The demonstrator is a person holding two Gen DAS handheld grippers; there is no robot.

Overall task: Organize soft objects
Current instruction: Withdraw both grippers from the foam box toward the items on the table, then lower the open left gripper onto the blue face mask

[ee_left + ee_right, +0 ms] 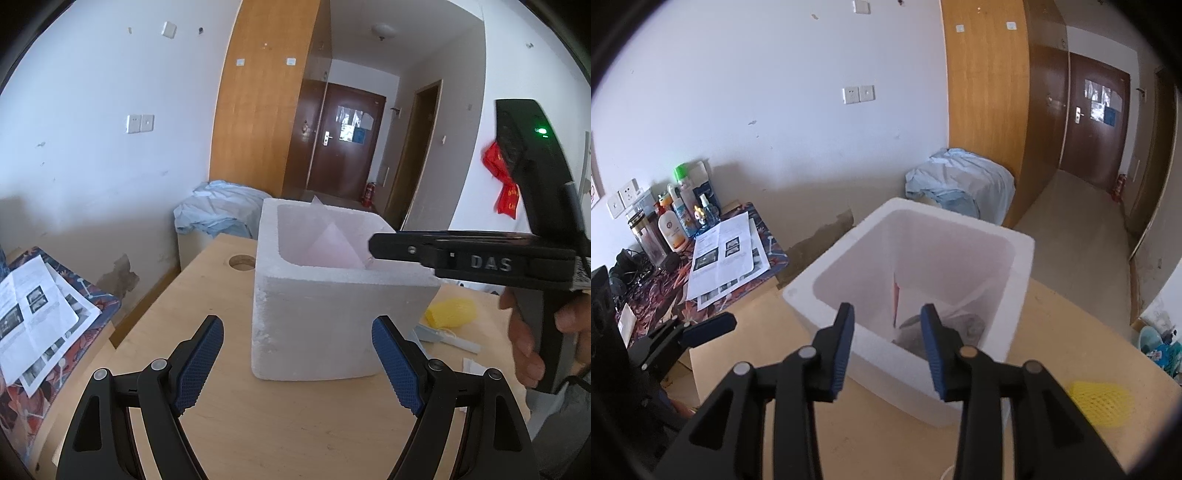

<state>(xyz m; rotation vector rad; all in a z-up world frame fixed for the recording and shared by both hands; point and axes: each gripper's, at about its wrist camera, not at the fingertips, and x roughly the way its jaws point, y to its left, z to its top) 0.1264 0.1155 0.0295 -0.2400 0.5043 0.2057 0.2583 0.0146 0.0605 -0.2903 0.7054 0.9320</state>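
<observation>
Right tool point(887, 347) hovers over the near rim of the white foam box point(864, 373), its blue pads partly apart with nothing between them; beneath it, a grey soft item point(964, 326) lies at the bottom of the box beside a pinkish sheet point(897, 302). Left tool point(297, 363) stands wide apart and empty, low over the bench point(229, 424) in front of the box's near wall. A yellow mesh sleeve point(1099, 404) lies on the bench just to the right of the box, not yet put away.

Risks, judged from this: the box looks light, so a tool brushing its rim on the way out could slide or tip it, since neither tool steadies it. The mesh sleeve is limp and flat, so a pinch may catch only an edge and let it drop short of the box. It also lies near the bench's right edge and could be pushed off.

Hard to tell: the grey item is half hidden by the right tool's pad, so its kind stays unclear. Pale scraps near the sleeve in the left view are too small to name.
</observation>
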